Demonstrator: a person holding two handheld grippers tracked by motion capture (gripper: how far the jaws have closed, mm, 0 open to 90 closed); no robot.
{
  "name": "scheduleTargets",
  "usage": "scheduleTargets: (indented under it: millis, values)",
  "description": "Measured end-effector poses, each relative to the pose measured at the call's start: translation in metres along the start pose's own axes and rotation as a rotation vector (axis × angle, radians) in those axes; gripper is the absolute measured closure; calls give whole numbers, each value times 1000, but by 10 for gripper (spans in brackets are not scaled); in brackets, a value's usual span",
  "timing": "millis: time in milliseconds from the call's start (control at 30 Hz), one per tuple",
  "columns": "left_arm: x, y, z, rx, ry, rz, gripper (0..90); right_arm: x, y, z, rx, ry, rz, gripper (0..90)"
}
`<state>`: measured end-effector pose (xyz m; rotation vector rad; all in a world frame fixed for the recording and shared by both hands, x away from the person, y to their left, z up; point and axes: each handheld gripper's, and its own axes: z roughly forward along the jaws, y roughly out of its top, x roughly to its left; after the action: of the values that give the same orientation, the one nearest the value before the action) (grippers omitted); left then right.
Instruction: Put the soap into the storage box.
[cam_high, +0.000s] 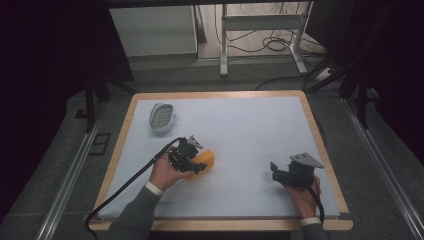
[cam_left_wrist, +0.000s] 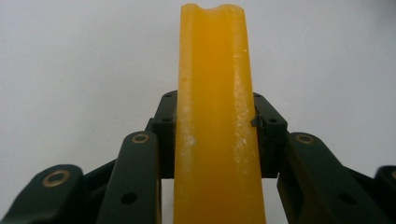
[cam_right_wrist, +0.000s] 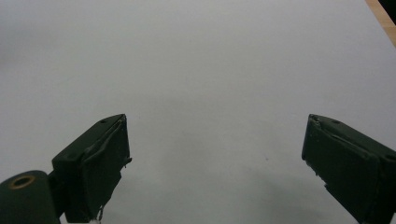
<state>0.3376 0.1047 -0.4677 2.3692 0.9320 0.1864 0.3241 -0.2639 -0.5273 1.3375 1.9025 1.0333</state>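
Orange block (cam_high: 206, 159): one, waxy, smooth with whitish scuffs, long slab with a notched far end (cam_left_wrist: 215, 93), clamped between the left gripper's (cam_high: 199, 163) black jaws, left-centre of the table, low over the mat. Right gripper (cam_high: 274, 170) sits near the right front, jaws spread wide over bare mat, nothing between them. One white perforated oval dish (cam_high: 162, 117), far left, well apart from both. Pale blue-grey matte mat (cam_high: 250, 130) with a wooden table rim (cam_high: 320, 140); wide open middle and far right. Two grippers, two hands.

White-topped table (cam_high: 240, 125), silver strainer (cam_high: 162, 117)
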Motion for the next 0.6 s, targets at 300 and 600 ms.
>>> scheduleTargets:
  millis: [300, 600]
  values:
    - [4, 1, -20, -65, 20, -8, 612, 0, 0, -1, -9, 8, -10, 79]
    - [14, 2, -32, -82, 42, -27, 612, 0, 0, -1, -9, 6, -7, 78]
